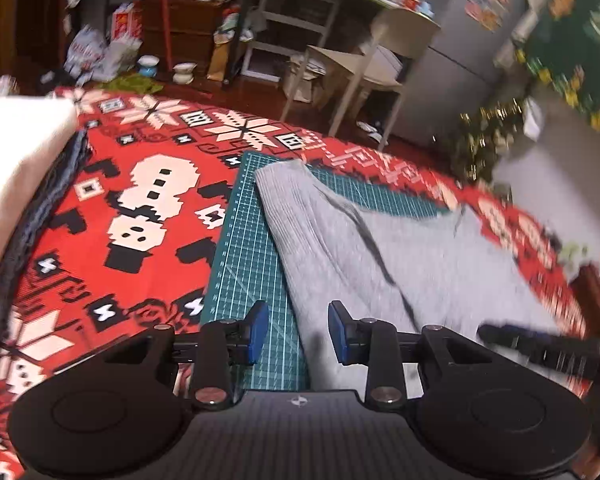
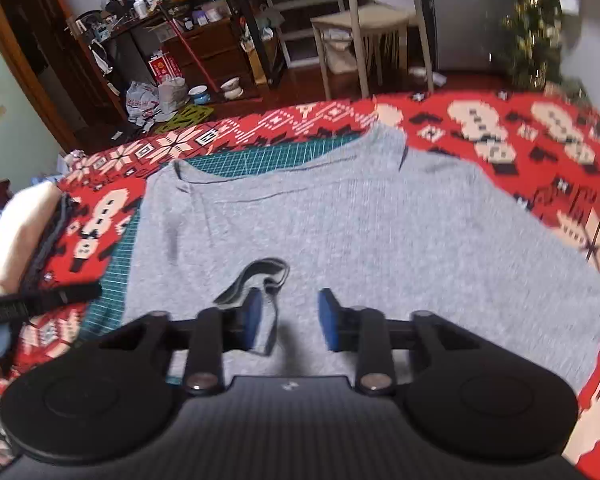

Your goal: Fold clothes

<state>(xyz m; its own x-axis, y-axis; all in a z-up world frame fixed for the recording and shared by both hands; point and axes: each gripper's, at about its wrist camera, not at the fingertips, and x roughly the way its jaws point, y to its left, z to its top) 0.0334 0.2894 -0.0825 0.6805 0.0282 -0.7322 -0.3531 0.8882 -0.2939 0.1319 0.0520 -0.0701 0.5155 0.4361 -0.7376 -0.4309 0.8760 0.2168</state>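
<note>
Right gripper (image 2: pixel 288 318) open — over grey sweater (image 2: pixel 360 232)

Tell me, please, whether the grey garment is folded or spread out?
Mostly spread: the grey garment lies flat across the green cutting mat, with only a small flap turned up near the right gripper.

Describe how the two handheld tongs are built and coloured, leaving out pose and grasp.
Both match. The left tongs and right tongs each have two blue pads on black finger brackets riding a black crossbar. Silver bolt heads mark the pivots. Behind sit two round black discs and a ribbed black body with a small white logo. No cables or sleeves show.
</note>
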